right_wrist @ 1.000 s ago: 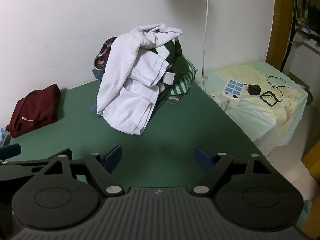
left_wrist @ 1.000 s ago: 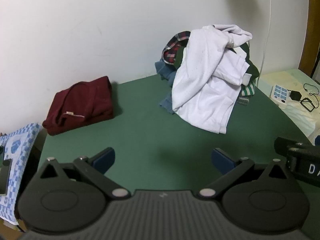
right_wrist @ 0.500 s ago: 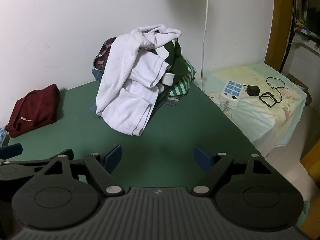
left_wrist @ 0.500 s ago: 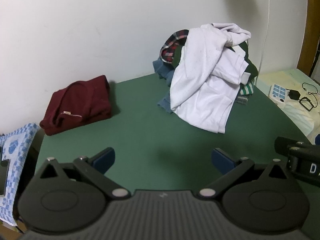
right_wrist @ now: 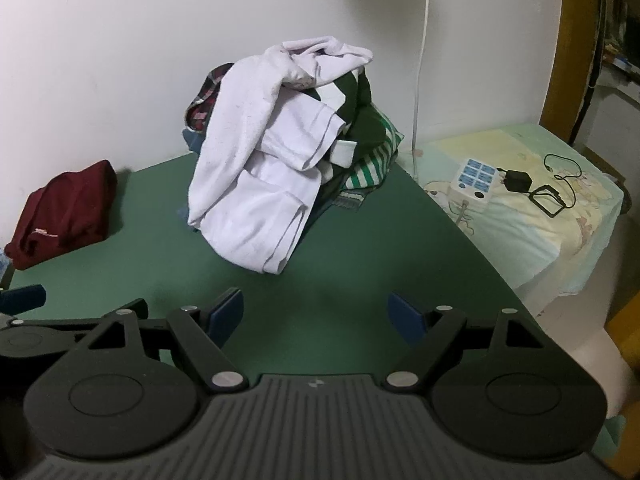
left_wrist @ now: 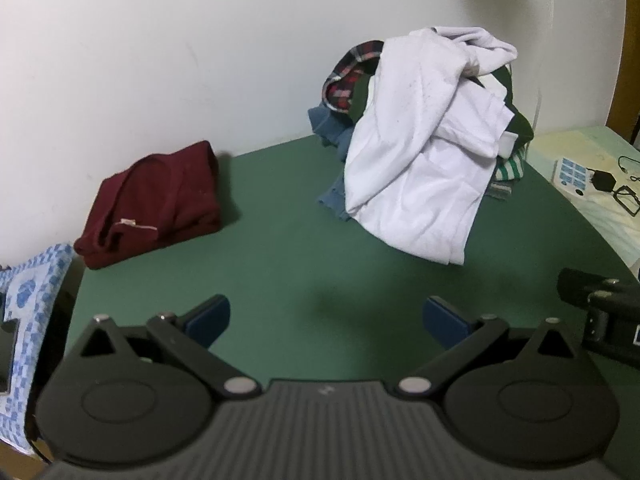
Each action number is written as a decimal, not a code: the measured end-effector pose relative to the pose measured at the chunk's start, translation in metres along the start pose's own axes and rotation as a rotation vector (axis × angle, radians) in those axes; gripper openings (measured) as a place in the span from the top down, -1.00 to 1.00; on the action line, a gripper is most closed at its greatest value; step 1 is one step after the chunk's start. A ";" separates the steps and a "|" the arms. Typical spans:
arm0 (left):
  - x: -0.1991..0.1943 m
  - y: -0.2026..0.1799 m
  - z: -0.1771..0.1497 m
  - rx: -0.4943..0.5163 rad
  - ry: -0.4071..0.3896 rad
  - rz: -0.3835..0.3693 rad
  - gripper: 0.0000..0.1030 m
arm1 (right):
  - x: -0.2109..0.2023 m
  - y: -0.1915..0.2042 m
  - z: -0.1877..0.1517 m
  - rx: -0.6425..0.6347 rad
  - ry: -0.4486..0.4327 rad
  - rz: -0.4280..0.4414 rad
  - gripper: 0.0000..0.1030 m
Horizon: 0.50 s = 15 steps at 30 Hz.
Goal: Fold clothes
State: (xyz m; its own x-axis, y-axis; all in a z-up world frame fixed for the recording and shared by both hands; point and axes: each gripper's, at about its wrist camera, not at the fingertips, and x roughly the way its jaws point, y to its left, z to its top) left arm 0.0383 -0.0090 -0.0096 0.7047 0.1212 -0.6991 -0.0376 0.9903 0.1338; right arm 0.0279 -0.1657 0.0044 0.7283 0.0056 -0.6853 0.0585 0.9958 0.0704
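Green cloth covers the table [left_wrist: 280, 240], where a heap of unfolded clothes [right_wrist: 280, 152] topped by a white garment [left_wrist: 416, 168] sits at the back near the wall. A folded maroon garment [left_wrist: 156, 200] lies well apart to its left. The left gripper [left_wrist: 327, 318] and right gripper [right_wrist: 316, 314] both hover spread wide, holding nothing.

You can read no text here; the small label on the maroon garment [left_wrist: 134, 225] is too blurred to make out.
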 end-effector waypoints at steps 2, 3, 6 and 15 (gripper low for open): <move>0.006 -0.004 0.003 0.002 0.004 0.008 -0.99 | 0.006 -0.004 0.004 0.003 0.007 0.009 -0.59; 0.008 -0.006 0.004 0.004 0.004 0.012 -0.99 | 0.009 -0.005 0.006 0.003 0.009 0.013 -0.59; 0.016 -0.014 0.009 0.025 -0.001 0.027 -0.99 | 0.019 -0.011 0.012 -0.015 0.017 0.027 -0.59; 0.040 -0.022 0.051 0.047 -0.014 0.100 -0.99 | 0.050 -0.033 0.047 -0.070 0.021 0.061 -0.59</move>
State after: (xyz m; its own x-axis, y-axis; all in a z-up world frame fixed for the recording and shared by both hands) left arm 0.1031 -0.0296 -0.0050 0.7087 0.2180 -0.6710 -0.0752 0.9690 0.2354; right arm 0.0946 -0.2023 0.0016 0.7148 0.0678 -0.6960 -0.0338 0.9975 0.0624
